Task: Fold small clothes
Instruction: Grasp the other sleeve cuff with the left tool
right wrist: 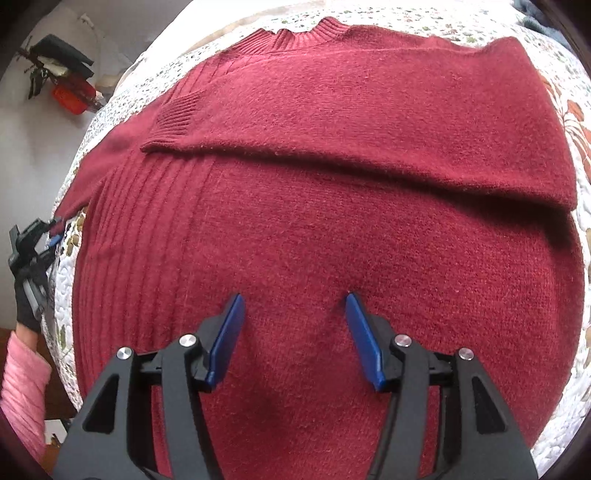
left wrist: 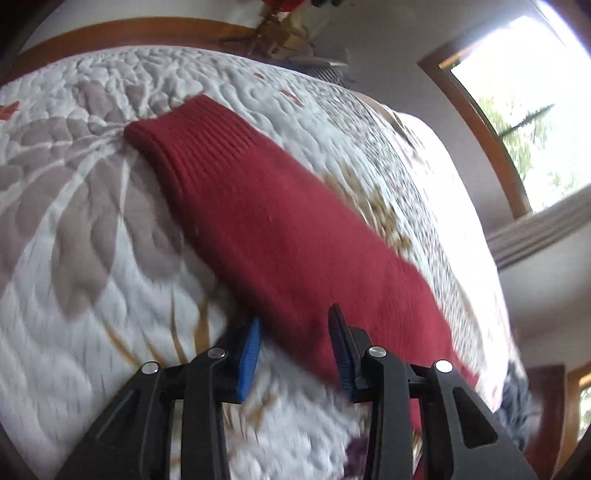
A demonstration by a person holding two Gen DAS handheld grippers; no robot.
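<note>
Sleeve-folding step: red sweater flat on quilted bed, 1 sleeve already across chest; left gripper wide apart straddling the other sleeve running toward 11 o'clock, right gripper wide, empty; next, likely pinch and carry across.

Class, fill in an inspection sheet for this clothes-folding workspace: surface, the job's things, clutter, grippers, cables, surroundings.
Surface: quilted bedspread with a leaf pattern, covering a bed.
Job's things: red sweater spread flat, one sleeve folded across the chest; the other sleeve stretches out over the quilt.
Clutter: dark cloth at the bed's edge.
Grippers: left gripper open at the outstretched sleeve's edge; right gripper open over the sweater's body.
Cables: nothing seen.
Surroundings: window, wooden headboard, a shelf of blurred items.
</note>
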